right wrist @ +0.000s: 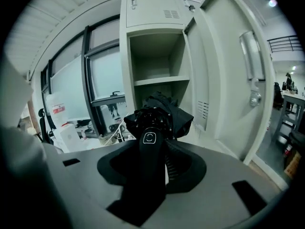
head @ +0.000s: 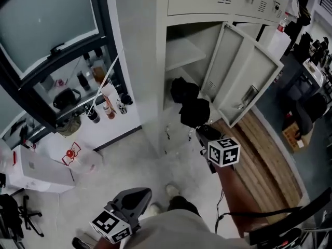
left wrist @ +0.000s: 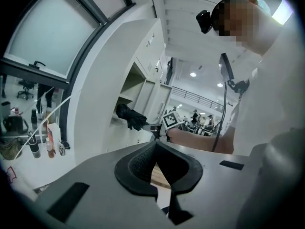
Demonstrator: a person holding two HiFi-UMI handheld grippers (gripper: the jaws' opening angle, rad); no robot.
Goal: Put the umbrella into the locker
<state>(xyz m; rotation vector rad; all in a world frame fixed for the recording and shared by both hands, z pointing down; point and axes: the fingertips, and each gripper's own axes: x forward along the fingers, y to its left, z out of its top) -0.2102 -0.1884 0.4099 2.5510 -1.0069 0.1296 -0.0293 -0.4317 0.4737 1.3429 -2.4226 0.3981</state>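
Note:
A folded black umbrella (head: 189,104) is held out in front of the open compartment of the grey locker (head: 182,53). Its tip end reaches just inside the opening, below the shelf. My right gripper (head: 203,132) is shut on the umbrella's handle (right wrist: 150,149); the bunched canopy (right wrist: 159,116) points at the locker (right wrist: 157,63). The locker door (head: 244,79) stands swung open to the right. My left gripper (head: 139,195) hangs low by my body, well back from the locker, its jaws together with nothing in them. In the left gripper view, the left gripper (left wrist: 155,148) faces the umbrella (left wrist: 129,117).
A window (head: 46,25) with bottles (head: 106,108) on its sill is to the left of the locker. A white box (head: 39,173) lies on the floor at the left. A wooden platform (head: 264,160) runs along the right, under the open door. My shoes (head: 171,191) are below.

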